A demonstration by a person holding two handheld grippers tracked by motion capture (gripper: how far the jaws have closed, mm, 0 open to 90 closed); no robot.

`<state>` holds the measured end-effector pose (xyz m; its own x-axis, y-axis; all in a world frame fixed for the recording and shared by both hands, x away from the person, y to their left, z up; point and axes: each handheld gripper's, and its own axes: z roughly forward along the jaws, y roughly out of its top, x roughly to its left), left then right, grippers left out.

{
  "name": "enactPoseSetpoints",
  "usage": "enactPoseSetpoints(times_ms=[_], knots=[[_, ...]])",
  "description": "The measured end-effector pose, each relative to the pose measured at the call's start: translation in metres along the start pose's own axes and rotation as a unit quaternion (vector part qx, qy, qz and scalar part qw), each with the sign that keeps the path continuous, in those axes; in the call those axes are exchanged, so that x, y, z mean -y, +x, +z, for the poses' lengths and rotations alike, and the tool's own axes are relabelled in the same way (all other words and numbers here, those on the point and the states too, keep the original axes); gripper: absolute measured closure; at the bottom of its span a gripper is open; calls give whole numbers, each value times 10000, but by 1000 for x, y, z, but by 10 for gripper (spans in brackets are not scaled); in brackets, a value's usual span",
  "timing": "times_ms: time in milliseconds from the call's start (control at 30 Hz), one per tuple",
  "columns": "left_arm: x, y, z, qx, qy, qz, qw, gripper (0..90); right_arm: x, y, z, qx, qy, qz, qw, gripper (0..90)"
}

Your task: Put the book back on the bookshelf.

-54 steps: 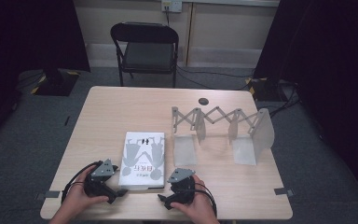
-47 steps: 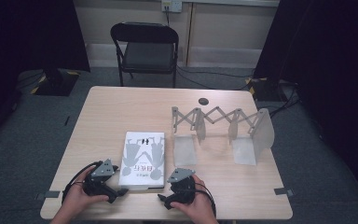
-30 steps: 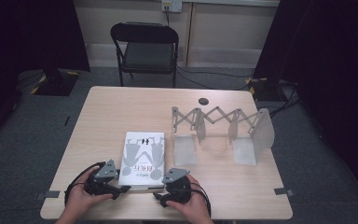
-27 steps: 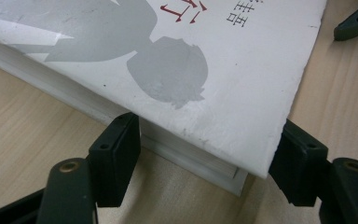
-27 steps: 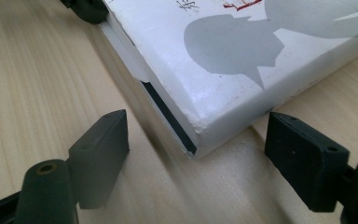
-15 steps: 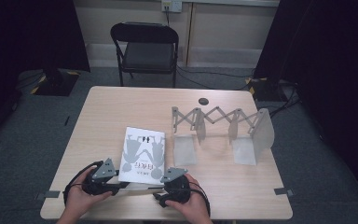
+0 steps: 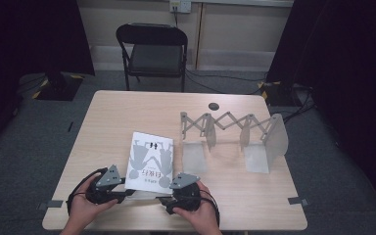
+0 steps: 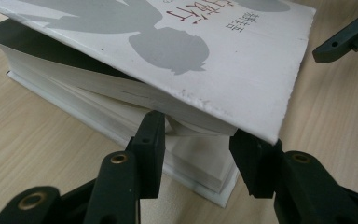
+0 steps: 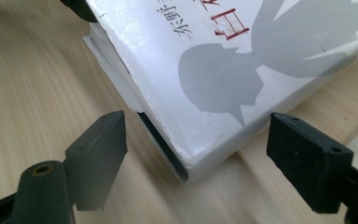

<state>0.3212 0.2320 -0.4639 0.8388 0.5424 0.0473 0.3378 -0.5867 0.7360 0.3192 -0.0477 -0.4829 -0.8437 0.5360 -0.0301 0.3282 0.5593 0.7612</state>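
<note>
Tabletop [image 7: 127,117] holds white book [image 7: 150,160] near my edge. My left gripper [image 8: 200,154] pinches cover plus some pages at its corner; right gripper [image 9: 196,154] spread wide, corner between jaws, untouched. Risk: pages slip, cover creases.

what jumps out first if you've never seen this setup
A white book with grey silhouettes on its cover lies near the front edge of the wooden table, its near end tipped up. The left hand-held gripper has just closed on that end's corner, cover and top pages between its jaws, while the right hand-held gripper stands open around the other near corner. A grey accordion-style folding rack stands to the right.
</note>
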Motion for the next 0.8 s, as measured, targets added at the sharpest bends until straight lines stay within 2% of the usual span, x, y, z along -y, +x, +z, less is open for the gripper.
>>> enactPoseSetpoints(times_ms=[33,133,200,300,467,533,667,800], knots=[[0,0,0,0,-13,-21,10000,565,-1,1,0,23,13,-28,10000,190],[-1,1,-1,15,-28,-7,10000,567,-5,6,-2,89,-174,-190,9996,204],[-1,1,-1,23,-26,-16,10000,568,-10,10,-3,143,-170,-350,9991,186],[-1,1,-1,30,-11,-28,10000,568,-13,12,-1,190,-75,-461,9987,172],[-5,0,-2,8,18,-33,10000,568,-15,11,0,185,-84,-386,9990,172],[-6,0,-3,-1,52,-7,10000,568,-18,12,2,68,-237,-336,9991,183],[-6,1,-2,14,49,-31,10000,568,-28,21,8,123,-204,-580,9980,166],[-7,1,-3,16,63,-46,10000,568,-33,24,12,166,-248,-566,9980,161]])
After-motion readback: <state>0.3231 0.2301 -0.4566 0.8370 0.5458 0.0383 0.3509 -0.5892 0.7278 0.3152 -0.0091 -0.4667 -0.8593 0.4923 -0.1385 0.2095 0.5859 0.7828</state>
